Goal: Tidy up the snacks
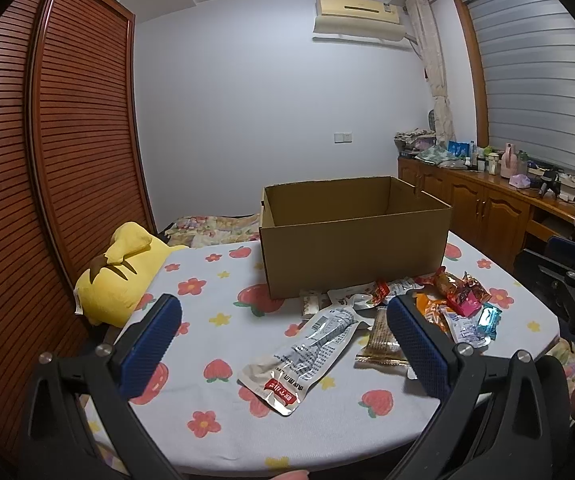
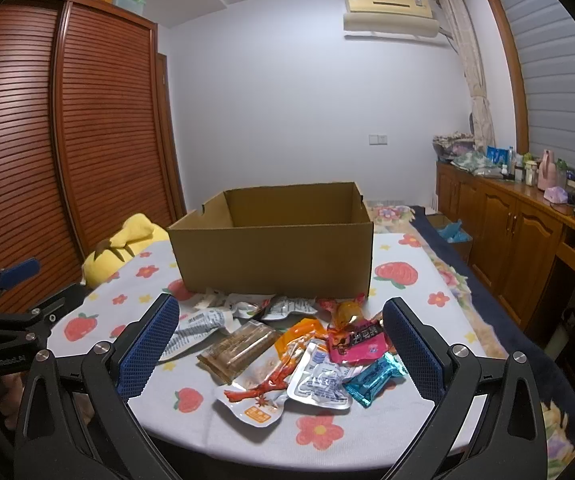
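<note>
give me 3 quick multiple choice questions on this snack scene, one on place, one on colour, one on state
1. Where do the snacks lie?
A. inside the box
B. on the table in front of the box
C. on the plush toy

2. What colour is the plush toy?
A. yellow
B. green
C. white

3. How is the left gripper?
A. shut on a packet
B. open, holding nothing
C. shut, empty

Answers: B, the packets sit on the tablecloth before the box; A, its body is yellow; B, its fingers stand wide apart above the packets.
</note>
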Available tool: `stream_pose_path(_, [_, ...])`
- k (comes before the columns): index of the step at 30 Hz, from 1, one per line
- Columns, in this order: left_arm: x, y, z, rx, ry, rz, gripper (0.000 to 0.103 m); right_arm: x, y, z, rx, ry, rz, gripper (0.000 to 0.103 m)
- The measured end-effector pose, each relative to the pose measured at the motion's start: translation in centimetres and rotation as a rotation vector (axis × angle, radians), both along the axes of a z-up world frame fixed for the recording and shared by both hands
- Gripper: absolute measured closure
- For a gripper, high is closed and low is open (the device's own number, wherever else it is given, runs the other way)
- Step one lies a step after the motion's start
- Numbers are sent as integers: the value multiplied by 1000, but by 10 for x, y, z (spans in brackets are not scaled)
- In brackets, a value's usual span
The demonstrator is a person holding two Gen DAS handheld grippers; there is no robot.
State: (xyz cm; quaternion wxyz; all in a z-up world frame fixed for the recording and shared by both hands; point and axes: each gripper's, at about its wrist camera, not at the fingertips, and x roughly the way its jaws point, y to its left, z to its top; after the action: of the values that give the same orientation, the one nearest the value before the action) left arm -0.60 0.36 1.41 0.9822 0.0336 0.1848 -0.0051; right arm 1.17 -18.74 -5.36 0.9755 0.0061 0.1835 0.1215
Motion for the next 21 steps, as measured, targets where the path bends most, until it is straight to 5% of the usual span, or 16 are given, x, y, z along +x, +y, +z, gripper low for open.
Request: stream_pose_path(21, [-4, -3, 1, 3, -5, -4, 0, -1, 0, 0, 0, -4, 0, 0])
